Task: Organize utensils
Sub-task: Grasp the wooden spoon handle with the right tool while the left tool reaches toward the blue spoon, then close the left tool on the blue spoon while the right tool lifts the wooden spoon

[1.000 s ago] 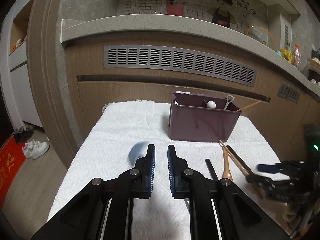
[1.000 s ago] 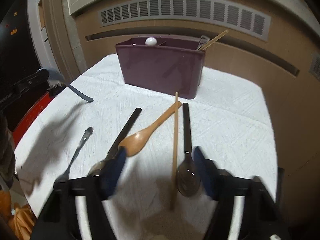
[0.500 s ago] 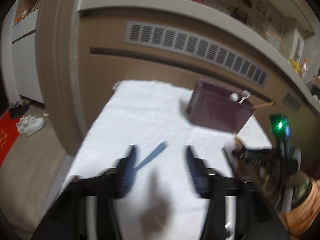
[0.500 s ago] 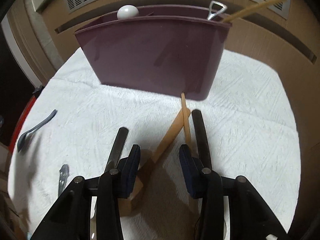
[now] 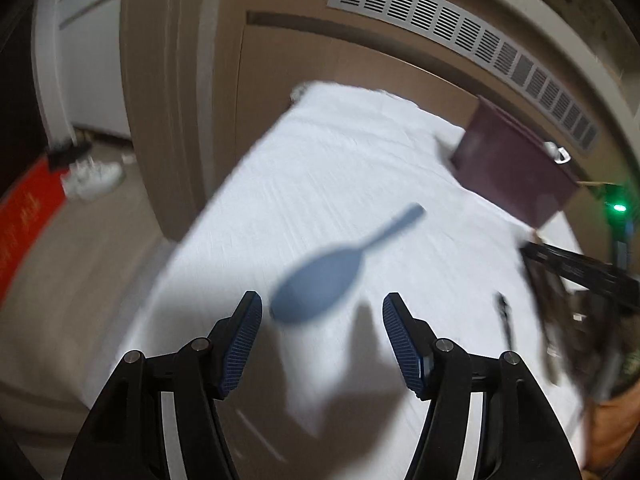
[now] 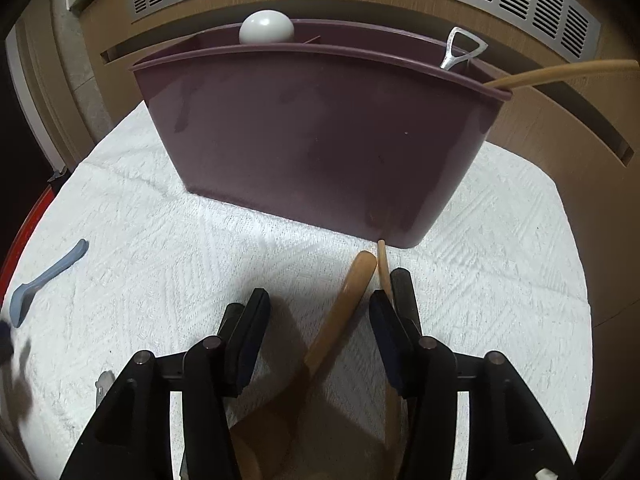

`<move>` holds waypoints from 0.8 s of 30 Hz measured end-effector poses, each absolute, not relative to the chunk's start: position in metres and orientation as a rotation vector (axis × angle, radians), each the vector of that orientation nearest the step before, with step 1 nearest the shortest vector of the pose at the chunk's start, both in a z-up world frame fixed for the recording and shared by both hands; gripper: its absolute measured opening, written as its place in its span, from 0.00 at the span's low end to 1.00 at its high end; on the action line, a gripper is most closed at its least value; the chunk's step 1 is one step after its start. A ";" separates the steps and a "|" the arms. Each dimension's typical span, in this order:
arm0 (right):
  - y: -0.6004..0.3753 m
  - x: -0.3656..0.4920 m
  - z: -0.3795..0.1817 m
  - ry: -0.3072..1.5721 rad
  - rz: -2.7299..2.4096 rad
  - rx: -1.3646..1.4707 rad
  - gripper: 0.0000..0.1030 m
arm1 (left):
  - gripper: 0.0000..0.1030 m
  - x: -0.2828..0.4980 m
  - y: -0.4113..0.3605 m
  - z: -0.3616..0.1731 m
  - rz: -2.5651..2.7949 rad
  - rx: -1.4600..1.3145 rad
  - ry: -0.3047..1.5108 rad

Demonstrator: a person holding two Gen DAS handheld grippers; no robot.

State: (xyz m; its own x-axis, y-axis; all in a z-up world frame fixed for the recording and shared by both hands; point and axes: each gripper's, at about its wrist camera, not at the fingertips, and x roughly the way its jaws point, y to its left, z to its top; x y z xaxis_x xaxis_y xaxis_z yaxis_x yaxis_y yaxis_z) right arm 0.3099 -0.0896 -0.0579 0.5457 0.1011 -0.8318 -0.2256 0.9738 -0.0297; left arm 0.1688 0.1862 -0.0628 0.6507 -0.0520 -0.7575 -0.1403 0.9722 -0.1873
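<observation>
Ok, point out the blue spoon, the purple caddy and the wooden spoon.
blue spoon (image 5: 320, 280), left wrist view, on its bowl
purple caddy (image 6: 320, 136), right wrist view, on its front wall
wooden spoon (image 6: 344, 312), right wrist view, on its handle

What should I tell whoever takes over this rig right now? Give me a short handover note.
Left gripper: open, empty, jaws just opened, blue spoon lying loose on the white cloth ahead of it.
Right gripper: open, jaws just widened, straddling the wooden spoon handle, not gripping.
Purple caddy already holds a white-ended utensil, a metal handle and a wooden stick.
Left to do: blue spoon, wooden spoon, chopstick, black-handled utensil.
</observation>
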 end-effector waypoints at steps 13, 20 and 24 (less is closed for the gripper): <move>-0.112 0.292 -0.055 0.968 0.274 -0.158 0.55 | 0.31 0.225 0.151 -0.074 -0.083 0.034 0.952; -0.122 0.280 -0.051 0.981 0.320 -0.129 0.55 | 0.06 0.196 0.142 -0.045 -0.103 -0.095 0.844; -0.127 0.269 -0.048 0.965 0.327 -0.142 0.55 | 0.05 0.195 0.130 -0.038 -0.135 -0.092 0.814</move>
